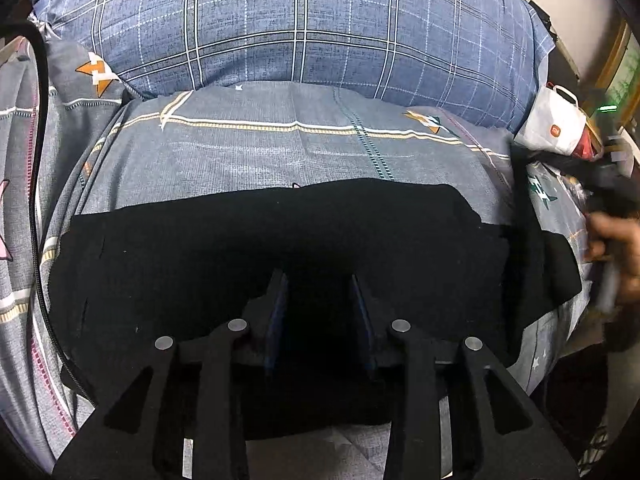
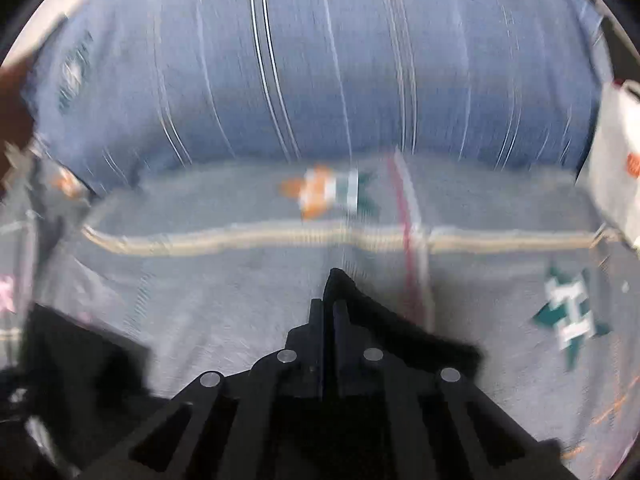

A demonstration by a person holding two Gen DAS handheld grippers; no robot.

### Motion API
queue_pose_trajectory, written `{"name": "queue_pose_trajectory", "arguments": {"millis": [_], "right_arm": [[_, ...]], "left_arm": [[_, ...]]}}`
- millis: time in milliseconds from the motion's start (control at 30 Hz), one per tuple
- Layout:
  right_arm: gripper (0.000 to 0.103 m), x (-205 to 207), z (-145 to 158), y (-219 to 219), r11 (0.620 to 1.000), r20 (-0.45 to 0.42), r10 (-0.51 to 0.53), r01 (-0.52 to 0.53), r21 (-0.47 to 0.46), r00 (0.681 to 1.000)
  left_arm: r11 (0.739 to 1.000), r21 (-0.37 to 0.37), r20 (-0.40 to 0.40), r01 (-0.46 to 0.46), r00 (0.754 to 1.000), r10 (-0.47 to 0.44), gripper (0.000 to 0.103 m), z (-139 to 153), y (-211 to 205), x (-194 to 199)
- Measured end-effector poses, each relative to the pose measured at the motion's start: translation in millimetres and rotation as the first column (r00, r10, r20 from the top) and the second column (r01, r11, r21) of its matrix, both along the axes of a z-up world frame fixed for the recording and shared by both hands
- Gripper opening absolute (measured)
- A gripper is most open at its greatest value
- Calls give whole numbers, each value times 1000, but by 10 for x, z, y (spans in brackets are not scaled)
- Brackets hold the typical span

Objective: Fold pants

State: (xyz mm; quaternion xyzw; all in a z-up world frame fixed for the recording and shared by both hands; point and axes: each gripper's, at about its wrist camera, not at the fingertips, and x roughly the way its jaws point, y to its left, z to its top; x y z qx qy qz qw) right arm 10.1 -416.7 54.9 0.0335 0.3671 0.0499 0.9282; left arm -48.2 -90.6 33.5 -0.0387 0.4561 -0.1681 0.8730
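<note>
Left claw gaping wide over one pair of black pants, right claw pinching their cloth, right view blurring, one white bag sitting half hidden.

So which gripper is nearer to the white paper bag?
Right. The right gripper, shut on black pants, is at the bed's right side near the white paper bag. The left gripper hovers open over the pants' middle, farther away.

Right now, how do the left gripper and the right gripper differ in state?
The left gripper is open, with a wide gap over the black pants; the right gripper is shut, with black fabric pinched between its fingers. The left view is sharp; the right view is blurred. Both are over the grey patterned bedsheet.
</note>
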Motion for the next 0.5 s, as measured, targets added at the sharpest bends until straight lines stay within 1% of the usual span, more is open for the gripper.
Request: {"name": "queue_pose_trajectory", "arguments": {"millis": [33,100,167,200,233,267,333,400,433,467,500], "right_arm": [[4,-149,197,-70,1000,52,5,-7,23,999],[4,-562,537,-260,999,158,-18,11,46,987],[4,-980,636,-501,996,199,-61,48,72,978],[4,-1111,603,-614,994,198,-82,67,83,977],[4,-1241,527,-721,992,182,-101,86,91,978],[4,-1354,367,-830,991,135,-118,107,85,984],[4,-1444,-26,-978,987,-7,-159,159,28,987],[4,-1524,-425,-1108,979,-143,-199,202,5,969],[6,-1549,-521,-1165,977,-183,-207,212,6,961],[12,-1595,-580,-1219,973,-210,-228,232,-4,951],[22,-1663,-551,-1277,966,-190,-257,259,-14,948]], "left_arm": [[1000,-1,-1,-4,1000,4,32,7,-1,3],[1000,-18,4,-13,1000,13,32,35,-1,-5],[999,-38,14,-19,1000,19,32,54,-8,-19],[999,-47,21,-20,1000,21,32,63,-22,-27],[999,-51,26,-19,999,20,32,63,-37,-33],[999,-48,27,-13,1000,15,32,55,-62,-35],[1000,-28,20,-3,1000,3,32,25,-115,-40],[1000,-16,17,4,1000,-3,32,-11,-148,-52],[1000,-8,15,7,1000,-7,32,-25,-154,-56],[1000,-2,13,6,1000,-6,32,-35,-161,-63],[1000,-1,13,5,1000,-5,32,-35,-159,-70]]}}
